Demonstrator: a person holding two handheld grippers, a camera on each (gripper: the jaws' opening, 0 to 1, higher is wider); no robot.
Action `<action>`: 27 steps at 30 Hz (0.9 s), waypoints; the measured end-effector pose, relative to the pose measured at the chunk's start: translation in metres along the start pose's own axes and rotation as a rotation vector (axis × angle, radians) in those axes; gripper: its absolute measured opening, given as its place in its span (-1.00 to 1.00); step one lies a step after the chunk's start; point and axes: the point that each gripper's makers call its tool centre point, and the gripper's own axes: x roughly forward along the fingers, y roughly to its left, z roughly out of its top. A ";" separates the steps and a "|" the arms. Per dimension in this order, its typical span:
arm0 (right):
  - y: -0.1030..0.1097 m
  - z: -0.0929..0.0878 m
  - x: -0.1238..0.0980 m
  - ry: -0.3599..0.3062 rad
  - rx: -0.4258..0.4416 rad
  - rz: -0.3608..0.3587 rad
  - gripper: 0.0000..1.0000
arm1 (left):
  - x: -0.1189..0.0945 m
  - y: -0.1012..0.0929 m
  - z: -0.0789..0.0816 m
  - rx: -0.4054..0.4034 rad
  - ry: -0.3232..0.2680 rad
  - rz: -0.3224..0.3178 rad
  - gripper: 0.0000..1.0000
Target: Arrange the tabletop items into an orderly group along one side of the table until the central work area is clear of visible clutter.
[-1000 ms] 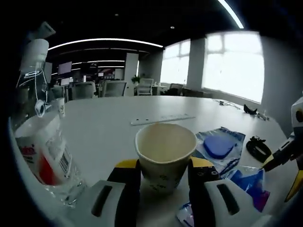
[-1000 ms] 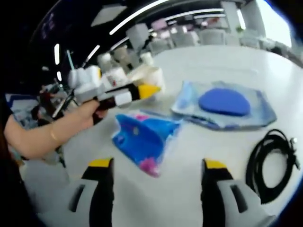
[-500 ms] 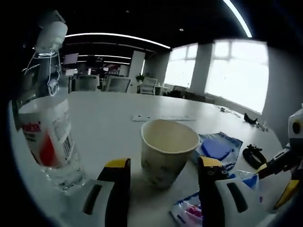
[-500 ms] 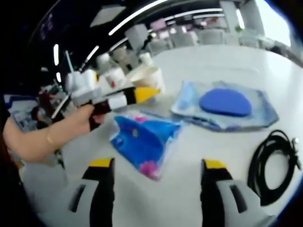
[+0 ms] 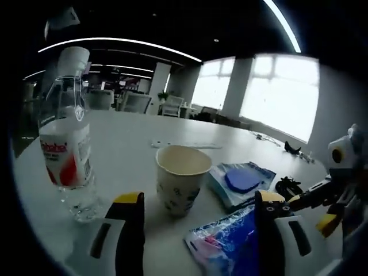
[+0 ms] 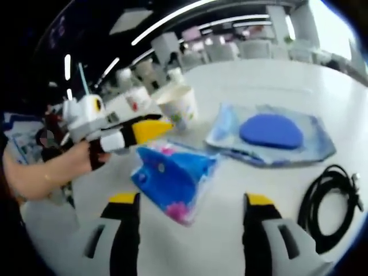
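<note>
My left gripper [image 5: 198,230] wide open and empty just short of the paper cup [image 5: 179,178], water bottle [image 5: 68,155] beside the cup, blue packet [image 5: 230,244] near it, my right gripper [image 6: 190,230] open, empty, over that packet.

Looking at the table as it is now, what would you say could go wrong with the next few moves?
1. The paper cup stands open and upright just ahead of the open left gripper; a careless push might tip it.
2. The water bottle is tall and stands near the cup; a sideways sweep could topple it.
3. The black cable lies in a loose coil near the right gripper; it may snag and drag.
</note>
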 end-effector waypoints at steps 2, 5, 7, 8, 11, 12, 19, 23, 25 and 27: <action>0.000 0.001 0.000 -0.007 -0.006 -0.005 0.38 | -0.005 -0.002 -0.003 0.012 0.011 0.003 0.63; 0.000 0.002 -0.001 -0.013 -0.012 -0.013 0.35 | -0.013 -0.004 -0.005 0.023 0.023 0.009 0.63; -0.003 0.003 -0.002 -0.022 -0.007 -0.029 0.27 | -0.018 -0.006 -0.008 0.025 0.029 0.017 0.62; -0.003 0.004 -0.002 -0.029 -0.007 -0.029 0.26 | -0.020 -0.007 -0.009 0.022 0.036 0.016 0.61; -0.005 0.004 -0.002 -0.037 0.000 -0.044 0.20 | -0.027 -0.006 -0.017 0.069 0.073 0.047 0.53; -0.006 0.005 -0.002 -0.040 -0.001 -0.051 0.17 | -0.029 -0.006 -0.019 0.079 0.080 0.056 0.49; -0.010 0.001 -0.003 -0.052 0.026 -0.082 -0.01 | -0.044 -0.012 -0.026 0.055 0.084 0.073 0.15; -0.010 -0.003 -0.002 -0.052 0.012 -0.104 -0.09 | -0.049 -0.014 -0.035 0.028 0.103 0.075 0.02; -0.010 -0.004 -0.001 -0.055 0.006 -0.112 -0.13 | -0.051 -0.016 -0.038 0.024 0.113 0.078 -0.05; -0.009 -0.006 0.000 -0.052 0.008 -0.115 -0.21 | -0.053 -0.017 -0.041 0.004 0.130 0.084 -0.22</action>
